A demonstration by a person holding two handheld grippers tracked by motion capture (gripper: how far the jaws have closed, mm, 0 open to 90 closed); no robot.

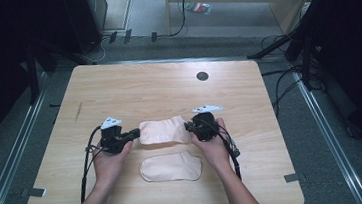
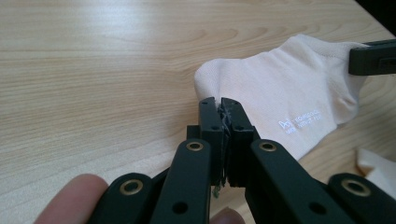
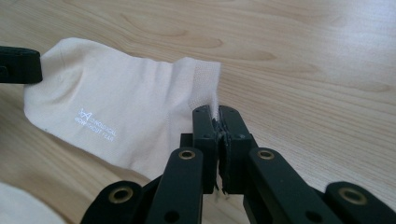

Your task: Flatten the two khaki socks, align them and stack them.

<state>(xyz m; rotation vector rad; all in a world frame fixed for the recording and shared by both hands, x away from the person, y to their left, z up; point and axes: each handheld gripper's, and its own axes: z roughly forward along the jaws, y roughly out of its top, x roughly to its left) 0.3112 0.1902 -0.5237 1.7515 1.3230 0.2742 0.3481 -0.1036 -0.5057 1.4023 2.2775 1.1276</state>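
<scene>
On the pale wooden tabletop (image 1: 157,89), a cream sock (image 1: 164,130) lies stretched between two hand-held grippers, with a second cream sock (image 1: 170,167) flat on the wood just nearer the person and apart from the first. The upper sock carries small white printing on its side, a little logo followed by two short lines of letters (image 2: 301,122); the type is too fine to read for certain in either gripper view. The left hand-held gripper (image 1: 133,134) has its jaws pressed together on one end of the sock, with fabric caught between them in the left gripper view (image 2: 221,112). The right hand-held gripper (image 1: 190,126) likewise has its jaws closed on the opposite end, a sliver of cloth pinched in the seam between them (image 3: 218,119). Each gripper view also shows the other gripper's black jaw at the far end of the sock. A hand holds each tool, forearms entering from the near edge. Farther back on the tabletop sits a small dark round disc (image 1: 202,76), and cables trail across the floor beyond.
</scene>
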